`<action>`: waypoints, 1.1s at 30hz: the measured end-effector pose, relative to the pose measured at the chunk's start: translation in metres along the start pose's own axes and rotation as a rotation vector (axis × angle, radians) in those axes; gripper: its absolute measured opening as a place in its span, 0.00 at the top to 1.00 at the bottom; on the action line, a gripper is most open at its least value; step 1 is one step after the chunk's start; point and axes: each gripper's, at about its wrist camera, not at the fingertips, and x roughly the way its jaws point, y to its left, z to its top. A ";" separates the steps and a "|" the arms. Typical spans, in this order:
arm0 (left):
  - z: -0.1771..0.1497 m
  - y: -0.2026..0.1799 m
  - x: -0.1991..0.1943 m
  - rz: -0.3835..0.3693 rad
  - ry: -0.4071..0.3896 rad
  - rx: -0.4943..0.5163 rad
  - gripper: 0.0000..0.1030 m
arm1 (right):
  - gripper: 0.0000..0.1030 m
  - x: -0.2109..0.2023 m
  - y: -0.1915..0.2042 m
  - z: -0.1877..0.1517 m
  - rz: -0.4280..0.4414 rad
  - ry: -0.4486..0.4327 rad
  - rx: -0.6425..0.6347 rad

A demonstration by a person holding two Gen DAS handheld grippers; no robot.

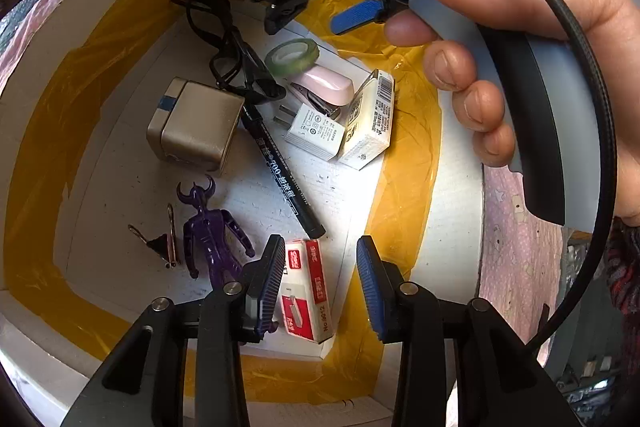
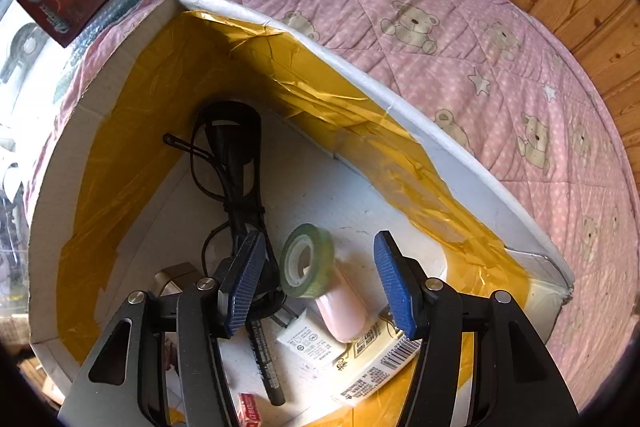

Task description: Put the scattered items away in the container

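Inside the yellow-taped box (image 1: 60, 155), your left gripper (image 1: 318, 283) hangs open and empty over the staple box (image 1: 306, 291), while your right gripper (image 2: 320, 281), open too, straddles the green tape roll (image 2: 307, 259).

Everything sits in the box (image 1: 120, 27) on the bed (image 2: 440, 39): cable (image 1: 224, 39) far back, adapter (image 1: 196, 125) left of marker (image 1: 282, 173), tape roll (image 1: 292, 55) behind stapler (image 1: 326, 89), staple box (image 1: 306, 291) nearest, figurine (image 1: 212, 231) to its left.
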 end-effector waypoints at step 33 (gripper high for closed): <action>-0.082 -0.021 -0.140 0.149 -0.360 0.163 0.61 | 0.42 -0.122 0.063 -0.178 -0.039 -0.157 -0.184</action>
